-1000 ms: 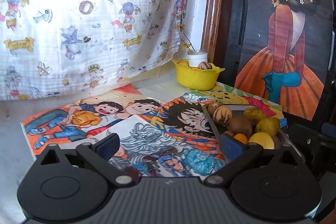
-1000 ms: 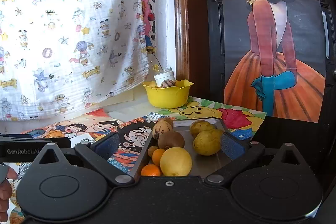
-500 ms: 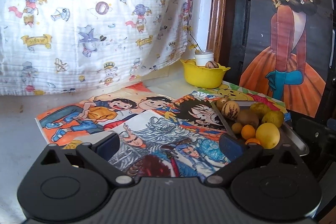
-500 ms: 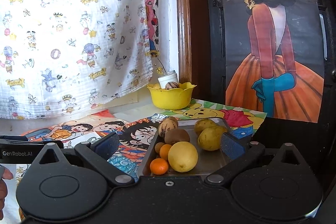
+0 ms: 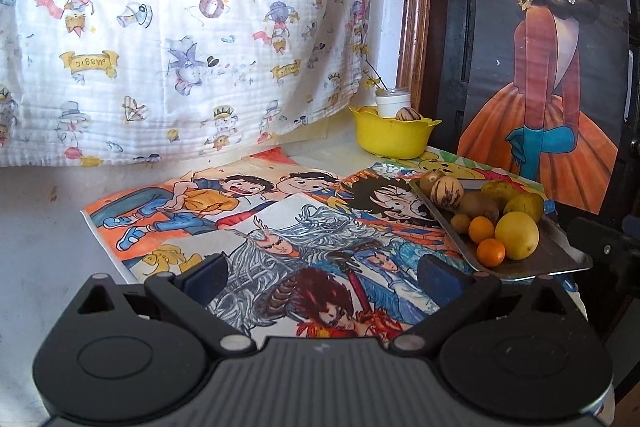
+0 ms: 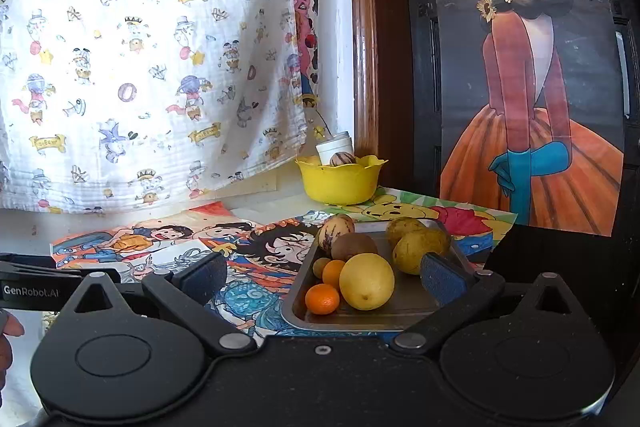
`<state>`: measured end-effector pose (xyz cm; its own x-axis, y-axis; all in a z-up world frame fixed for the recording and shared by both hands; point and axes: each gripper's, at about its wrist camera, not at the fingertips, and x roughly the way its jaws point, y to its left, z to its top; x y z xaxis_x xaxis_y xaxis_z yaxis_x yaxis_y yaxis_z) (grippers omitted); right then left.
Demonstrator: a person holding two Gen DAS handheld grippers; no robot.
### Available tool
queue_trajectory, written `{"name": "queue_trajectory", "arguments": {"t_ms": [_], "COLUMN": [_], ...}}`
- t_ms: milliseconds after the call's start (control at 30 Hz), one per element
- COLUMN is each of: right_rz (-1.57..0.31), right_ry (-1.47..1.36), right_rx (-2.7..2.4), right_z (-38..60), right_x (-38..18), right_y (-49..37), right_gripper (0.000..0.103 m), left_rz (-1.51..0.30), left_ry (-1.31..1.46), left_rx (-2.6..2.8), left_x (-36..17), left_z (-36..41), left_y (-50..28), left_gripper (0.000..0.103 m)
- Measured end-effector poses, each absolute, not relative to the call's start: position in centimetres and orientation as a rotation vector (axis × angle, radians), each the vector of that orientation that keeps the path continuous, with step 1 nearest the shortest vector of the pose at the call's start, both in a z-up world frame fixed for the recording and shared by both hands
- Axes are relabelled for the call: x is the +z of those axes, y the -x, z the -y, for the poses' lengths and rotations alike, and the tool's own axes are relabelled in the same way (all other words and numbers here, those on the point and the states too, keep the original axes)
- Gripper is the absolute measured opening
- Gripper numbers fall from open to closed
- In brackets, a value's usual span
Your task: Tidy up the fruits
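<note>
Both grippers hover above a table (image 5: 48, 211) covered with bright cartoon drawings (image 5: 280, 227). The left gripper (image 5: 324, 269) has its jaws spread wide and holds nothing, the blue pads over the drawings. The right gripper (image 6: 322, 273) likewise has its jaws wide apart and empty; in its view the right pad sits in front of the metal tray (image 6: 400, 315) and the left pad over the drawings just left of it. The tray lies on the right side of the table and carries the fruit in a close cluster: a large yellow lemon (image 6: 366, 281) at the front, a small orange (image 6: 322, 299) touching its left side, a second small orange (image 6: 334, 273) just behind that, and a small greenish-brown fruit (image 6: 320, 266) beside it. Behind them lie a brown kiwi (image 6: 354, 246) and a pale fruit with purple stripes (image 6: 335, 229), and to the right two dull yellow-green fruits (image 6: 420, 245) rest against each other. Further back, near the wooden frame (image 6: 362, 47), stands a yellow bowl (image 6: 340, 183) with a scalloped rim, holding another striped fruit (image 6: 342, 159) and a white jar (image 6: 334, 147). A white cloth printed with cartoon figures (image 6: 140, 47) hangs behind the table, and a poster of a girl in an orange skirt (image 6: 528, 87) stands at the right. At the left edge of the right wrist view, part of the left gripper's body and a fingertip of the person's hand (image 6: 10, 331) show
</note>
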<state>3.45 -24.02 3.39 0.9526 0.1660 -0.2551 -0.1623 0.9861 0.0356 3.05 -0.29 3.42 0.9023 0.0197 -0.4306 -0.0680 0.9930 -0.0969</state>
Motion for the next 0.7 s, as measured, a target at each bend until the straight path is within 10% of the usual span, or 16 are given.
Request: {"name": "queue_trajectory", "arguments": {"t_ms": [700], "right_rz": [-0.276], "right_ry": [0.015], "right_rx": [0.199], "right_z": [23.5], "right_x": [2.3], "right_y": [-1.9], "right_gripper": [0.103], "left_rz": [-0.457], "left_ry": [0.091], "left_rx": [0.026], "left_x": [2.6], "left_z": [-0.2], "left_y": [-2.2], "left_gripper": [0.103]}}
